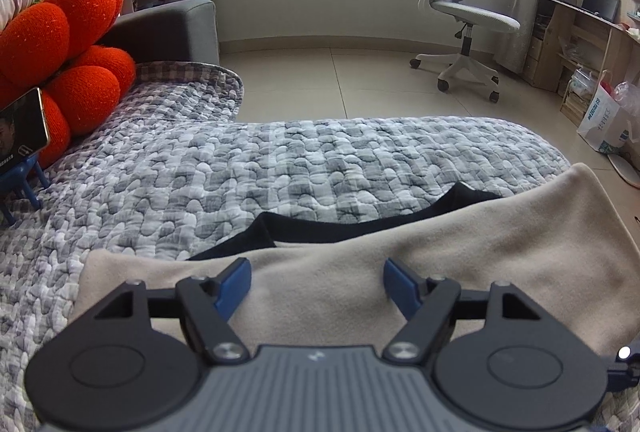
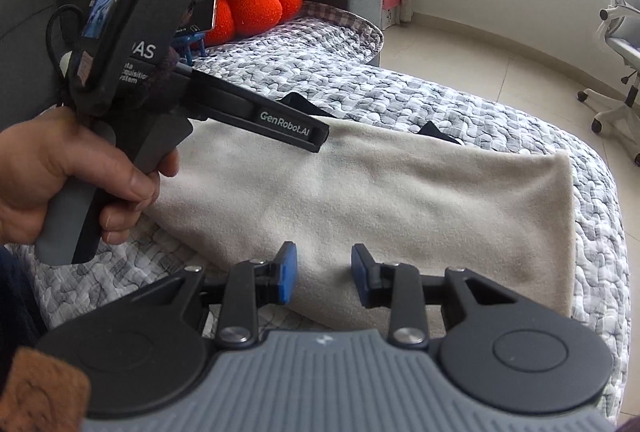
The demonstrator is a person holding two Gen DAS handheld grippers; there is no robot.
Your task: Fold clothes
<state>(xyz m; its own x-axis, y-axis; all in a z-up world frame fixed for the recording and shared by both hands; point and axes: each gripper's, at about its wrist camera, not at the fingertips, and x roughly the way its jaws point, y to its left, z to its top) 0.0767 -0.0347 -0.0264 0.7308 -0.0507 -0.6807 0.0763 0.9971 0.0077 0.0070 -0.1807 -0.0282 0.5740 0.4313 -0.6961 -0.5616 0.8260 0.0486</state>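
Currently both grippers hover with jaws apart, gripping nothing: the left gripper [image 1: 317,282] wide, the right gripper [image 2: 324,274] narrower. Directly beneath both lies the beige garment [image 2: 360,191], already folded flat; judged next, a further fold requires clamping an edge. Beyond, checked quilt [image 1: 240,167], office chair [image 1: 464,11].

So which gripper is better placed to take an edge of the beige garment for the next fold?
Probably the right. The right gripper hovers open just above the near edge of the beige garment. The left gripper, open wider, sits over the cloth's middle, further from any edge.
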